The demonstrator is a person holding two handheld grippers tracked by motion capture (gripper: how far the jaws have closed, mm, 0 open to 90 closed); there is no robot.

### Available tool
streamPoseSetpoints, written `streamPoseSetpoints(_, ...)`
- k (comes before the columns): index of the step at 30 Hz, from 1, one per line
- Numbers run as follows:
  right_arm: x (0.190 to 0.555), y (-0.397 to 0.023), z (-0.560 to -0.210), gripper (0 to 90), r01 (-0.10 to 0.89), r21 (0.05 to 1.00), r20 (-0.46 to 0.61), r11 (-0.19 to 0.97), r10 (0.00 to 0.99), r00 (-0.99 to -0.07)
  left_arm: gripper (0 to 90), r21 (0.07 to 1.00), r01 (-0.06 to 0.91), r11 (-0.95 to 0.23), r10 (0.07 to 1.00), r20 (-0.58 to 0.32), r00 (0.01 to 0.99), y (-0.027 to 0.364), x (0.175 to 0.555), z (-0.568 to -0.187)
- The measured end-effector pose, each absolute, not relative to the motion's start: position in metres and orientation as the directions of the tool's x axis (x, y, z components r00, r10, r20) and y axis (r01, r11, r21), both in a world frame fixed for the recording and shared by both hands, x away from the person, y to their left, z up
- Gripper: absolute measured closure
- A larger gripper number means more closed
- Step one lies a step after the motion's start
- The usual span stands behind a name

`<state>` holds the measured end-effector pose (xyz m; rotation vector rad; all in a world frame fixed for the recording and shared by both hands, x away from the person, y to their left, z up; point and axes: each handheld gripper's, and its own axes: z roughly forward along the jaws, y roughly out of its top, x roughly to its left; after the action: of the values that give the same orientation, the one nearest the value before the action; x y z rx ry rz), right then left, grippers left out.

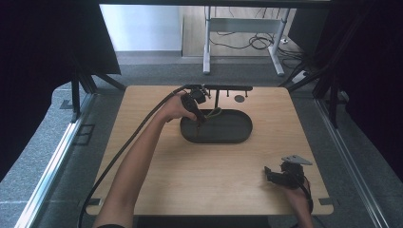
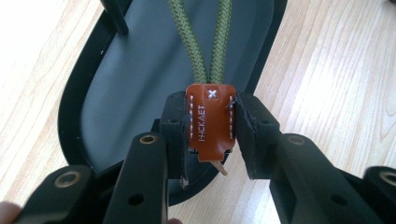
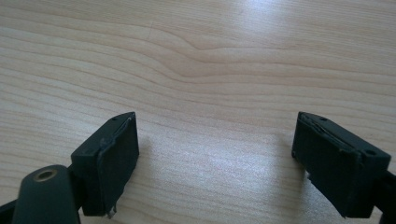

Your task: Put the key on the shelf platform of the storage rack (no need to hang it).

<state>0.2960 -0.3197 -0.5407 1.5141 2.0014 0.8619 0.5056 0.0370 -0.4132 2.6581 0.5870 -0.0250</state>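
- over the left end of the dark oval tray [image 1: 237, 135], your left gripper [image 1: 198, 118] pointed down, its jaws closed on a brown leather tag [image 2: 209, 122].
- in the left gripper view, the tag sat upright between the two black pads [image 2: 246, 135], pressed on both sides; it bore white stitching, a small white cross near its top and pale lettering down one edge.
- a doubled olive-green cord [image 2: 207, 42] ran from the top of the tag away over the tray's grey floor; a small metal tip showed just below the tag.
- in the high view, the cord [image 1: 214, 113] lay as a short loop just beside your left gripper, at the tray's far rim.
- the tray rested on the wooden table [image 1: 157, 180], towards its far side; a thin black stand [image 1: 223, 88] rose just behind it.
- at the table's near right corner, your right gripper [image 1: 272, 175] sat low over bare wood, well apart from the tray.
- in the right gripper view, its jaws stood wide apart with only wood grain between the pads [image 3: 112, 158].
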Motion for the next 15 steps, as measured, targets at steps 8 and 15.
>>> streamPoseSetpoints(8, 0.2959, -0.3197, -0.5408, 15.0, 0.658, 0.729, -0.005, 0.188, 0.963, -0.27, 66.1, 0.381, 0.406, -0.831, 0.399, -0.1, 0.911, 0.0347, 0.5046, -0.4189)
streamPoseSetpoints(15, 0.2959, -0.3197, -0.5408, 15.0, 0.658, 0.729, -0.005, 0.188, 0.963, -0.27, 65.8, 0.369, 0.409, -0.834, 0.406, -0.091, 0.909, 0.0333, 0.5047, -0.4214)
